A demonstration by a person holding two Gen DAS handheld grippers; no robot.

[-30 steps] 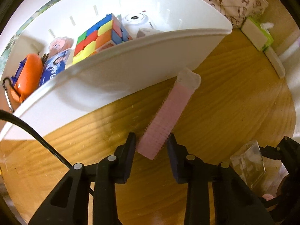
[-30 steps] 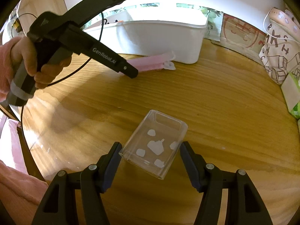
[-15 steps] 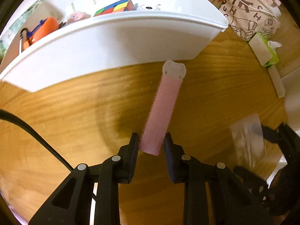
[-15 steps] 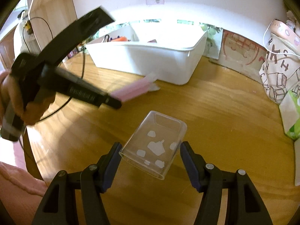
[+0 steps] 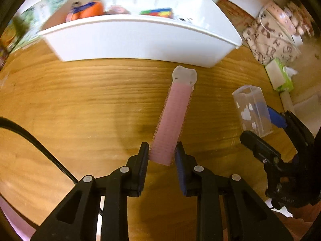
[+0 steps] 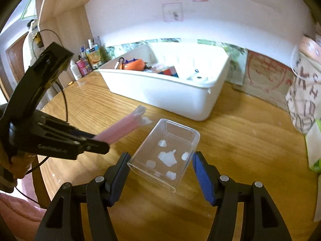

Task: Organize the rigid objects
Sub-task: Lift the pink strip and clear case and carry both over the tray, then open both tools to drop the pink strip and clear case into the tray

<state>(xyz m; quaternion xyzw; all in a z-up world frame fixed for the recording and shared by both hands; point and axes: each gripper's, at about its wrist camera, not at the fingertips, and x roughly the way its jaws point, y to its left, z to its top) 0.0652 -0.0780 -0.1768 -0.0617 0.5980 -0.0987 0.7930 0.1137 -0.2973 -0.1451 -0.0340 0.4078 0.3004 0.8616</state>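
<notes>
Left tongs (image 5: 161, 153) clamp the pink roller (image 5: 172, 120), long axis pointing toward the bin (image 5: 140, 40) at upper frame. Right tongs (image 6: 160, 165) grip the clear box (image 6: 164, 152) at frame centre, bin beyond.

The hair roller clip (image 5: 171, 120) is pale pink with a whitish translucent tip. The clear plastic box (image 6: 164, 156) carries white cut-out shapes. The bin (image 5: 140, 38) is plain white; inside it sit an orange case (image 6: 134, 64) and what looks like a multicoloured puzzle cube (image 5: 157, 12), blurred. The table (image 5: 70, 100) is honey-brown wood with darker grain. The black right gripper (image 6: 160, 168) has blue pads. The bag (image 5: 270, 40) is beige with brown letters.
</notes>
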